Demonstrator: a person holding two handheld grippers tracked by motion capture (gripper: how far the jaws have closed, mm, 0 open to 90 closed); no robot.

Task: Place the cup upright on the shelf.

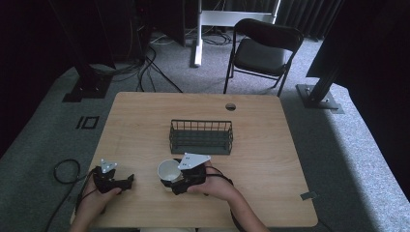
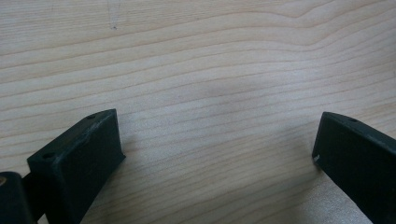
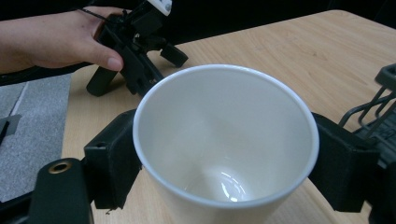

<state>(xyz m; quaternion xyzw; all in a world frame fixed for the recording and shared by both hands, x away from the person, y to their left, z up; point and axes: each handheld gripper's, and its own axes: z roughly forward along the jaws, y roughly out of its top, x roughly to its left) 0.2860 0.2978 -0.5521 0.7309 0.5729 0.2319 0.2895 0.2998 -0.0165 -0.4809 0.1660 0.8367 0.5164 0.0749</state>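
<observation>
A white cup (image 3: 224,140) with nothing in it sits between the two black jaws of my right gripper (image 1: 172,180), which press its sides, so the gripper is shut on it. In the high view the cup (image 1: 167,169) is near the table's front edge, just in front of a dark wire basket (image 1: 201,137). My left gripper (image 1: 126,182) rests low at the front left of the table (image 1: 261,130). It is open, its jaws wide apart over bare wood with nothing between them (image 2: 217,144). The right gripper view also shows that left gripper (image 3: 140,70) in a hand beyond the cup.
The wire basket (image 3: 373,112) stands mid-table, close to the cup's right in the right gripper view. A round cable hole (image 1: 230,107) is near the table's far edge. A black folding chair (image 1: 261,48) stands behind the table, and a cable loop (image 1: 65,170) lies on the floor at left.
</observation>
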